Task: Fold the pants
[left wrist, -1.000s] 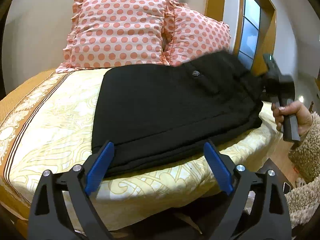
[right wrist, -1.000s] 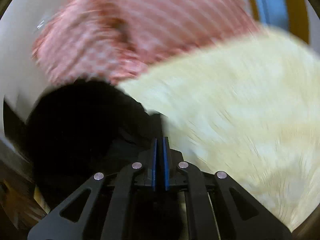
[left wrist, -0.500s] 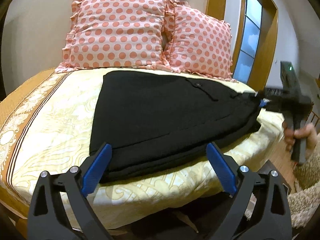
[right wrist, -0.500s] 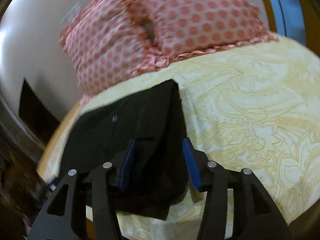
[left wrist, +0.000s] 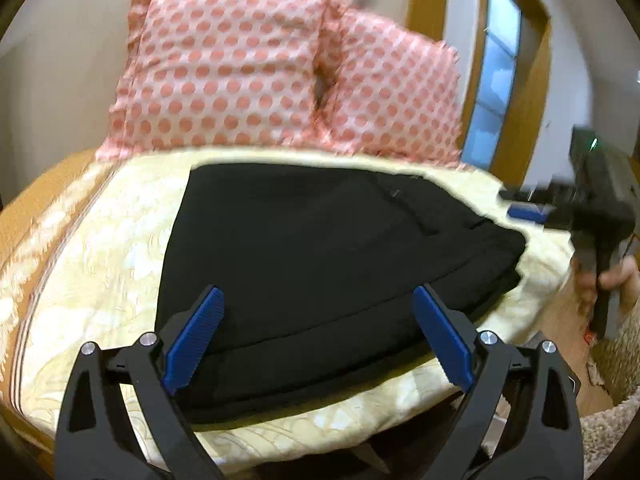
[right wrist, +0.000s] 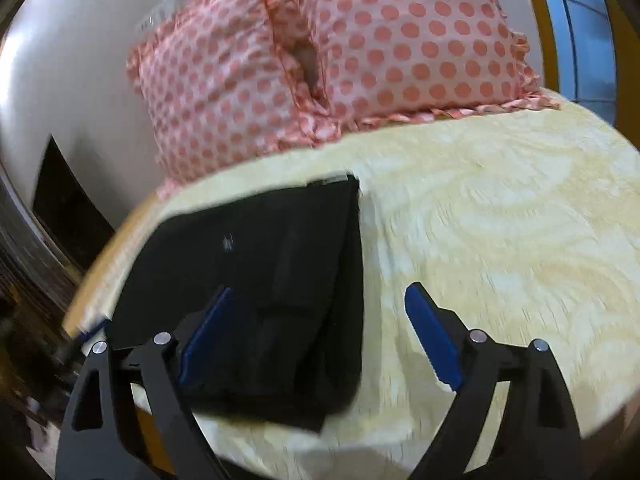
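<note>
Folded black pants (left wrist: 320, 272) lie on the bed (left wrist: 100, 280), both tools gaping, empty

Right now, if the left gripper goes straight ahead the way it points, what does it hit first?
Probably the black pants lying folded on the bed. The left gripper is open and aimed at their near edge, though depth is unclear.

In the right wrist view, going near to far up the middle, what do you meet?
Fingers → black pants → yellow bedspread → polka-dot pillows.
</note>
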Tool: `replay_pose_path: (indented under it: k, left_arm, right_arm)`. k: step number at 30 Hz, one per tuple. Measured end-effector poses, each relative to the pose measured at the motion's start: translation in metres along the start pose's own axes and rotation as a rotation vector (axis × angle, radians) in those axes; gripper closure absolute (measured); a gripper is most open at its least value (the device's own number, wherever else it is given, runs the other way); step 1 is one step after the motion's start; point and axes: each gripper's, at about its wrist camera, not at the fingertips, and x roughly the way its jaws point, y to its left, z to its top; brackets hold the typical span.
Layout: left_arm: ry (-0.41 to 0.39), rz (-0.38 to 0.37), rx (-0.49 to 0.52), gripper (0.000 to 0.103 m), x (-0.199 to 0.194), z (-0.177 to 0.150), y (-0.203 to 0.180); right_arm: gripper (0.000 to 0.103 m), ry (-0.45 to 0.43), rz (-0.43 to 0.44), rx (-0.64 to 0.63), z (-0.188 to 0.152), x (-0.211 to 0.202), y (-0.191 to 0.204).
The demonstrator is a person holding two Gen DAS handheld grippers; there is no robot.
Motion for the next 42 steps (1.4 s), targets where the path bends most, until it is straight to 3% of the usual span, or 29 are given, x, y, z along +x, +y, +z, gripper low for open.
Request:
replay_pose_path:
  k: [4, 9, 16, 18, 21, 24, 29, 32, 35, 38, 42]
  left_arm:
    - [0.013, -0.030, -0.033, 0.008, 0.003, -0.006, 0.007]
    - [0.006, -0.053, -0.053, 0.008, 0.002, -0.009, 0.012]
    - [-0.004, -0.053, -0.042, 0.007, 0.002, -0.012, 0.010]
    - [-0.006, -0.051, -0.037, 0.007, 0.002, -0.012, 0.009]
    - [-0.007, -0.048, -0.034, 0.007, 0.002, -0.012, 0.008]
    - [-0.005, -0.051, -0.034, 0.007, 0.002, -0.012, 0.009]
    - [0.009, -0.067, -0.062, 0.007, 0.001, -0.007, 0.011]
    - [0.008, -0.094, -0.123, 0.008, -0.006, 0.007, 0.022]
    - [-0.015, -0.085, -0.173, 0.008, -0.011, 0.028, 0.041]
    - [0.046, -0.057, -0.214, 0.010, 0.005, 0.055, 0.063]
    - [0.217, -0.026, -0.244, 0.028, 0.049, 0.075, 0.087]
  right_arm:
    - [0.030, 0.076, 0.043, 0.048, 0.017, 0.031, -0.010]
    - [0.031, 0.148, 0.035, 0.049, 0.022, 0.061, -0.013]
    - [0.050, 0.183, 0.102, -0.027, 0.012, 0.069, 0.002]
    - [0.050, 0.179, 0.130, -0.044, 0.012, 0.064, 0.006]
    - [0.051, 0.181, 0.066, -0.030, 0.015, 0.067, 0.000]
    - [0.047, 0.184, 0.068, 0.037, 0.017, 0.073, -0.012]
    - [0.045, 0.177, 0.074, 0.017, 0.016, 0.076, -0.010]
    - [0.054, 0.185, 0.136, -0.031, 0.014, 0.075, -0.003]
    - [0.056, 0.189, 0.134, -0.037, 0.015, 0.077, -0.003]
    - [0.056, 0.194, 0.165, 0.027, 0.018, 0.081, -0.013]
    - [0.056, 0.192, 0.184, 0.051, 0.018, 0.081, -0.017]
